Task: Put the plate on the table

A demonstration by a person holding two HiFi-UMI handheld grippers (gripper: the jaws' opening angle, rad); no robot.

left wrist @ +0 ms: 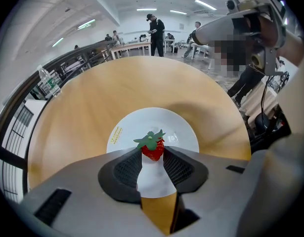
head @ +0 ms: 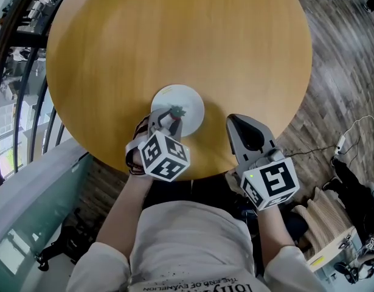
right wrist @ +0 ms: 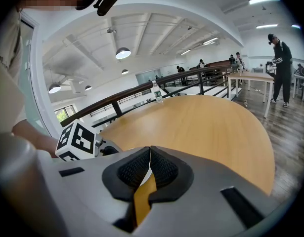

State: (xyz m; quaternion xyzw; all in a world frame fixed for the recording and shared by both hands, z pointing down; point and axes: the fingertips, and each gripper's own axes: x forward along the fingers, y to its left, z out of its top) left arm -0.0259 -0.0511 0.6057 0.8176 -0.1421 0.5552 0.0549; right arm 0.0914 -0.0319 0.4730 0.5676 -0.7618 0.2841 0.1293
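Observation:
A white plate (head: 190, 102) (left wrist: 137, 127) lies flat on the round wooden table (head: 174, 35), near the edge closest to me. My left gripper (head: 170, 119) (left wrist: 152, 154) hovers over the plate's near side, shut on a red strawberry (left wrist: 152, 149) (head: 175, 112) with green leaves, pinched between its fingertips. My right gripper (head: 234, 120) (right wrist: 150, 152) is to the right of the plate, over the table's near edge. Its jaws meet at the tips with nothing between them. The left gripper's marker cube (right wrist: 76, 141) shows in the right gripper view.
A dark railing (head: 10, 72) runs past the table's left side, with a water bottle (left wrist: 47, 80) on a ledge there. A white cable (head: 342, 142) and a wooden rack (head: 323, 215) are on the floor at right. People stand by desks (left wrist: 154, 28) far behind.

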